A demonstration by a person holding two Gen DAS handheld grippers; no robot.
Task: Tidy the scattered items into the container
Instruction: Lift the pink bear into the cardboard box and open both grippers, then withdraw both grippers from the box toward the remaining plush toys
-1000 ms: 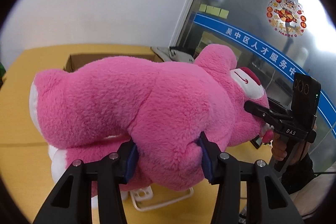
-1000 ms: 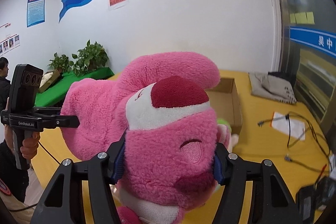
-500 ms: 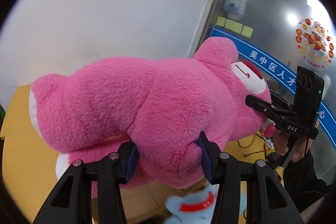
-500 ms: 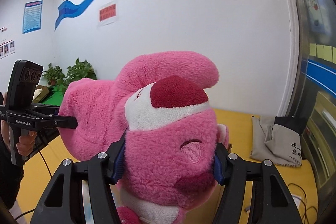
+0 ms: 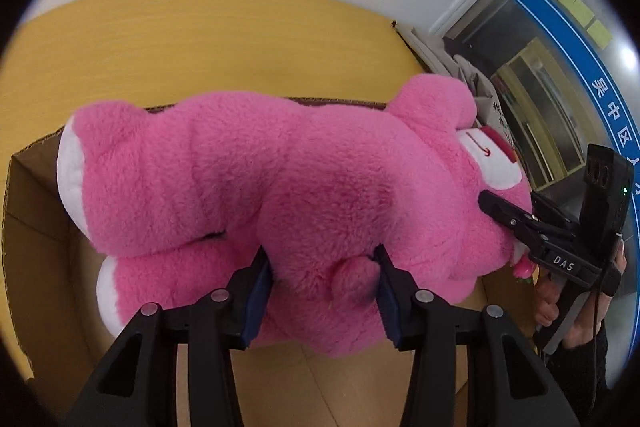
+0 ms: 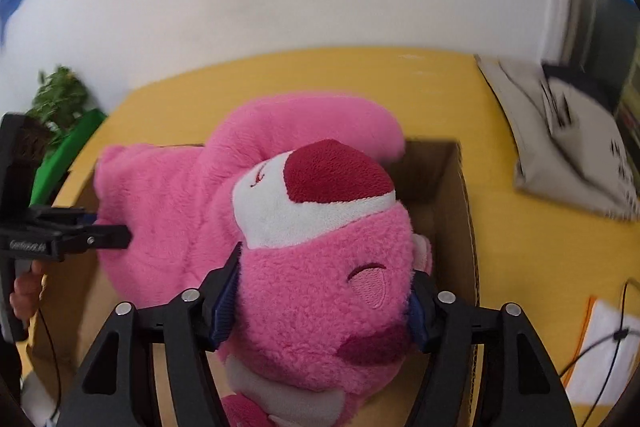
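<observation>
A big pink plush bear [image 5: 280, 179] hangs lengthwise over an open cardboard box [image 5: 36, 211], carried by both grippers. My left gripper [image 5: 320, 283] is shut on its lower body near the tail, blue pads sunk into the fur. In the right wrist view my right gripper [image 6: 324, 291] clamps the bear's head [image 6: 320, 267] from both sides. Its jaws are opening, with the head still between the pads and touching them. The box [image 6: 452, 187] lies right under the head. Each gripper shows in the other's view: the right gripper [image 5: 516, 223] at the bear's face, the left gripper [image 6: 108, 233] at its back.
The box sits on a yellow table [image 5: 200, 39]. A grey cloth bag [image 6: 560, 147] lies at the table's right rear. Cables and paper [image 6: 600, 347] are at the front right. A green plant [image 6: 60, 103] stands far left. White wall behind, glass partition right.
Both grippers have carried the bear sideways and down, tilting downward, so it now hangs over the open box. The blue toy seen half a second ago is out of view.
</observation>
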